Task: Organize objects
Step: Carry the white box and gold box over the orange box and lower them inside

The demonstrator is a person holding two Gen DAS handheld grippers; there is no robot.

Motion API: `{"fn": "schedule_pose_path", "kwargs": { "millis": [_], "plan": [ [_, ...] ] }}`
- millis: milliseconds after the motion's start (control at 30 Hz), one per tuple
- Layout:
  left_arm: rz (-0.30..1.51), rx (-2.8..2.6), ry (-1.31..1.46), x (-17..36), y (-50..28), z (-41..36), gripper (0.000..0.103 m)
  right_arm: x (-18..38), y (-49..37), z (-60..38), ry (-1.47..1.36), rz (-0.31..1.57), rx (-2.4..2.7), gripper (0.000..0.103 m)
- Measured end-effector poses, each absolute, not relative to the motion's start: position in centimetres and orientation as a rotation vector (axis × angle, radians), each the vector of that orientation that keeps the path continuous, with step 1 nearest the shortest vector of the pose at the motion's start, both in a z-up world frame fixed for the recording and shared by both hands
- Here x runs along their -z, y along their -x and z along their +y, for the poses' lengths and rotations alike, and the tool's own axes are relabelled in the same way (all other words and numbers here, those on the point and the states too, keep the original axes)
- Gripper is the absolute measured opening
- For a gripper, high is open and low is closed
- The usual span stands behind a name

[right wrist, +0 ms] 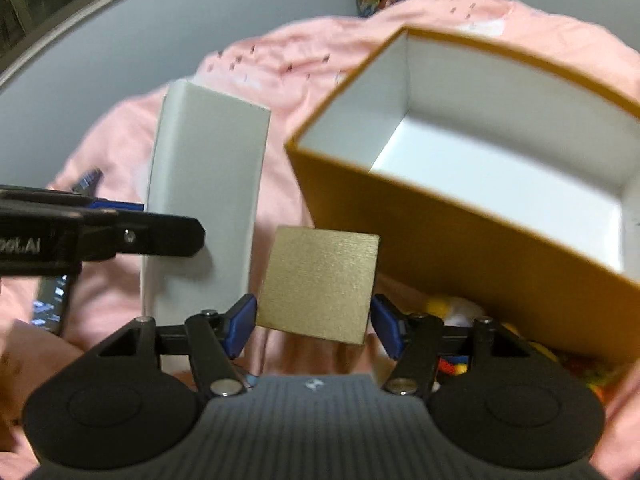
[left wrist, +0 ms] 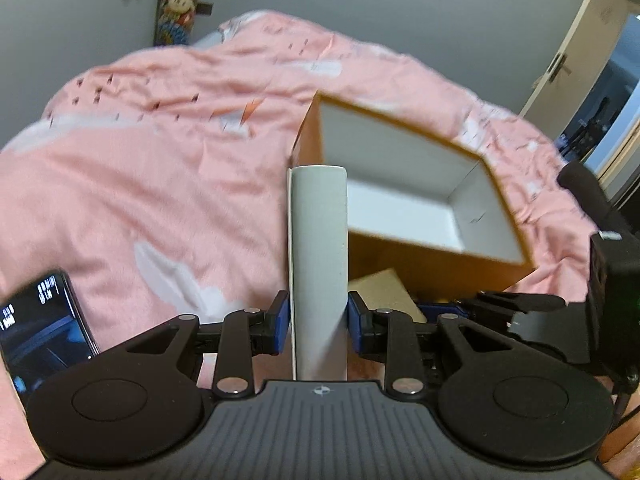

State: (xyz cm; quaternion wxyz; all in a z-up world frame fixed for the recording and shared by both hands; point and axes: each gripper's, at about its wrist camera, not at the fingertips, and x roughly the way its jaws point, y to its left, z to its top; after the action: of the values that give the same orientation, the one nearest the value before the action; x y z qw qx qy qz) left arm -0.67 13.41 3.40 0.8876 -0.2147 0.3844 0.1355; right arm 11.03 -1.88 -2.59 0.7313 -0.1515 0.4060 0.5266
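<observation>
Left wrist view: the left gripper (left wrist: pixel 319 322) grasps a tall white box (left wrist: pixel 318 248), its two blue pads (left wrist: pixel 282 326) pressed on both narrow sides of it. The white box stands upright between the fingers, above a pink blanket (left wrist: pixel 152 168) on a bed. Behind it and to the right stands a large open orange box (left wrist: pixel 432 256), white on the inside, and I see nothing lying inside it. A small gold box (left wrist: pixel 386 292) shows just to the right of the white box, in front of the orange box. At the left edge a phone (left wrist: pixel 40 328) with a lit screen lies on the blanket. Some plush toys (left wrist: pixel 178 0) hang at the grey wall behind the bed.

Right wrist view: the right gripper (right wrist: pixel 314 326) grasps the gold box (right wrist: pixel 318 284), one blue pad (right wrist: pixel 240 322) on each side, and the box is a little tilted. The white box (right wrist: pixel 208 200) stands just beside it on the left, with the left gripper (right wrist: pixel 100 232) reaching in from the left edge. The orange box (right wrist: pixel 460 248) is on the right, very near the gold one. Under its lower edge some coloured small things (right wrist: pixel 456 312) lie on the blanket (right wrist: pixel 280 208); they are too blurred to name.
</observation>
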Motion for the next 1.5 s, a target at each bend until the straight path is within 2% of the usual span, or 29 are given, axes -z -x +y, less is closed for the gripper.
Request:
{"fn": "schedule_pose_path", "kwargs": {
  "millis": [300, 533, 700, 833, 1167, 1433, 1500],
  "plan": [
    [0.71, -0.158, 0.332, -9.2, -2.7, 11.1, 0.033, -4.7, -13.5, -7.3, 0.168, 0.832, -1.133, 0.062],
    [0.719, -0.112, 0.236, -10.4, -9.4, 10.3, 0.033, -7.9, -17.5, -7.9, 0.098, 0.729, -1.056, 0.062],
    [0.809, -0.16, 0.182, -8.3, -14.8, 10.8, 0.033, -6.9, -20.4, -6.3, 0.095, 0.73, -0.959, 0.062],
    [0.921, -0.212, 0.184, -4.7, -18.0, 11.8, 0.033, -4.3, -22.5, -5.2, 0.094, 0.781, -0.929, 0.062],
    [1.124, -0.315, 0.138, 1.8, -20.3, 11.9, 0.033, 0.2, -24.9, -3.3, 0.127, 0.855, -0.96, 0.062],
    [1.209, -0.438, -0.186, 4.4, -22.5, 8.7, 0.033, 2.0, -25.7, -3.1, 0.125, 0.88, -0.96, 0.062],
    [1.247, -0.414, -0.176, 5.2, -22.8, 8.4, 0.033, 2.2, -25.7, -3.2, 0.131, 0.881, -0.954, 0.062]
  ]
}}
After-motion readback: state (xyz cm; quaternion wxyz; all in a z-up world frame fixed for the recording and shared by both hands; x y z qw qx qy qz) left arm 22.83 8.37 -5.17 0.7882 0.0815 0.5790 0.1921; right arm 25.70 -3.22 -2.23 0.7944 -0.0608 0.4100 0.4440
